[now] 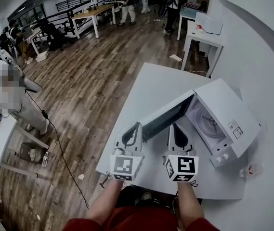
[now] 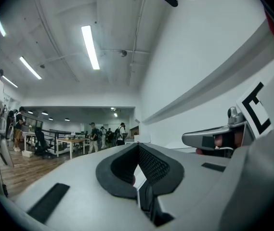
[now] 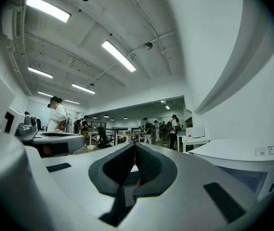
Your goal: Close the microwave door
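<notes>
Floor (image 1: 88,76) being shown as wood plank, streaky brown, faint sheen. Table (image 1: 146,88) being seen as smooth, matt white. Microwave (image 1: 228,112) casing being shown as smooth white, low gloss; door (image 1: 168,115) window being seen as dark, glossy. Left gripper (image 2: 137,146) shell being shown as matt grey plastic; pads (image 2: 155,165) being seen as black, rubbery, finely dimpled. Marker cube (image 1: 127,166) being seen as matt black-and-white print.

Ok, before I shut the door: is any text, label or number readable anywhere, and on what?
No text can be read in any view.
The two stickers on top of the microwave: print too small to read.
The knob panel: markings, if any, too small to tell.
The cubes on the left gripper and right gripper: black-and-white square markers only, no letters or numbers.
</notes>
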The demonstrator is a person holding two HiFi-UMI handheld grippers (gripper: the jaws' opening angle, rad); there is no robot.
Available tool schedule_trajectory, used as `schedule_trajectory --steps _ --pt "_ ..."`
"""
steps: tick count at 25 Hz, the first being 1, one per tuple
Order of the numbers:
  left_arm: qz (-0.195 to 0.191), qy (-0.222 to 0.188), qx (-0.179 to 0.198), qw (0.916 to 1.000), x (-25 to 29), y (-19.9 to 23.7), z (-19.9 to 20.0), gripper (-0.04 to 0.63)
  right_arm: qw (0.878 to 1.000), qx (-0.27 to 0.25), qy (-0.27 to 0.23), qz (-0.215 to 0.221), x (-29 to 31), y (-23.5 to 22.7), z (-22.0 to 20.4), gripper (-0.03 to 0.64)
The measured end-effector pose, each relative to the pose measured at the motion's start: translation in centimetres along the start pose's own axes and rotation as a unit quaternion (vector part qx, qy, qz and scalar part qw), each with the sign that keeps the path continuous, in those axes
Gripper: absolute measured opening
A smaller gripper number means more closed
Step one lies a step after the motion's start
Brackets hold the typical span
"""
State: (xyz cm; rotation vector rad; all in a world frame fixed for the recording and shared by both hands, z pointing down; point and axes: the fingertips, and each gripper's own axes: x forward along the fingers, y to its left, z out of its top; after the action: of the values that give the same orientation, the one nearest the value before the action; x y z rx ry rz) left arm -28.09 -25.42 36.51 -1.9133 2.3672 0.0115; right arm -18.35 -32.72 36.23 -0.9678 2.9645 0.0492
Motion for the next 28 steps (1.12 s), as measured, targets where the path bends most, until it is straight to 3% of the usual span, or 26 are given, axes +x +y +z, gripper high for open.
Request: schedule_trajectory --steps 8,13,17,20,23,28 --pt "-0.027 -0.002 0.004 0.9996 1.4 2.7 -1.3 0.027 1.0 -0.004 0.013 -0.01 2.7 0.8 -1.2 0.023" --pt "-0.082 -0.006 0.01 0.9965 1.7 3.8 -3.3 0.028 0.999 -0.009 0.035 -0.014 3.5 1.6 -2.9 0.023" --pt "-0.169 -0.027 -0.028 0.9848 1.5 3.4 -4.3 0.029 0.998 -0.017 0.057 -0.019 4.0 1.9 -4.6 0.023" --pt "-0.206 -0.025 -0.039 0.9775 1.5 3.5 -5.3 0.031 0.997 -0.022 0.068 -0.021 4.4 2.1 -5.4 0.023" --pt "-0.242 -0.011 -0.029 0.9699 1.6 3.2 -6.6 0.108 0.997 -0.022 0.074 -0.024 4.7 2.3 -6.0 0.023" --pt "-0.305 0.024 0.003 0.9521 1.8 2.4 -9.0 0.177 0.995 -0.022 0.095 -0.03 4.8 2.7 -7.6 0.023"
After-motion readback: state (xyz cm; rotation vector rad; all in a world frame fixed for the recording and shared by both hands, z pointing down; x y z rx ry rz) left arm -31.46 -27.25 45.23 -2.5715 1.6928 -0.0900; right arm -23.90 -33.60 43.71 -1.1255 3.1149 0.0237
